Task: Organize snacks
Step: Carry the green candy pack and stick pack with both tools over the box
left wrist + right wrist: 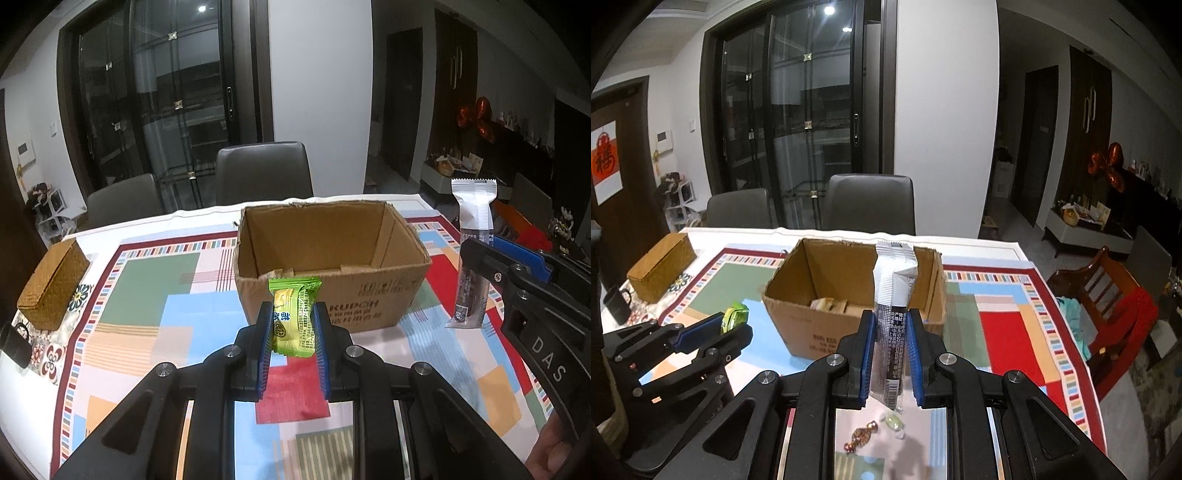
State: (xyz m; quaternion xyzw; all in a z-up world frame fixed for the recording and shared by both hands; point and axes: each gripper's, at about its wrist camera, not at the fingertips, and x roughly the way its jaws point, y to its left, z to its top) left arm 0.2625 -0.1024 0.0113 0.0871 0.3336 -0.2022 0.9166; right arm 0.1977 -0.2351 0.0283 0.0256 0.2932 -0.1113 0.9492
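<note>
Two snack packets hang above the desk, each pinched in its own claw, just in front of an open cardboard box on the patterned cloth. The left claw is clenched on a small green packet, its blue pads pressing the wrapper's two sides while the crimped top stands free above them. The right claw is clamped on a long white-and-dark stick packet, gripped in its lower half so that the pale upper end stands upright, well clear of the pads.

Both items look light and film-wrapped, so likely slippery and easily crushed. The green one seems plump and soft in the middle; a hold across its body, as here, looks safer than one on the thin crimp. The stick packet appears fairly stiff, yet held low it could sway or tip.

The box already holds a few wrapped pieces at its bottom. Two loose candies lie on the desk beneath the right claw, still to be gathered, and they look small enough to need a careful fingertip pinch.
</note>
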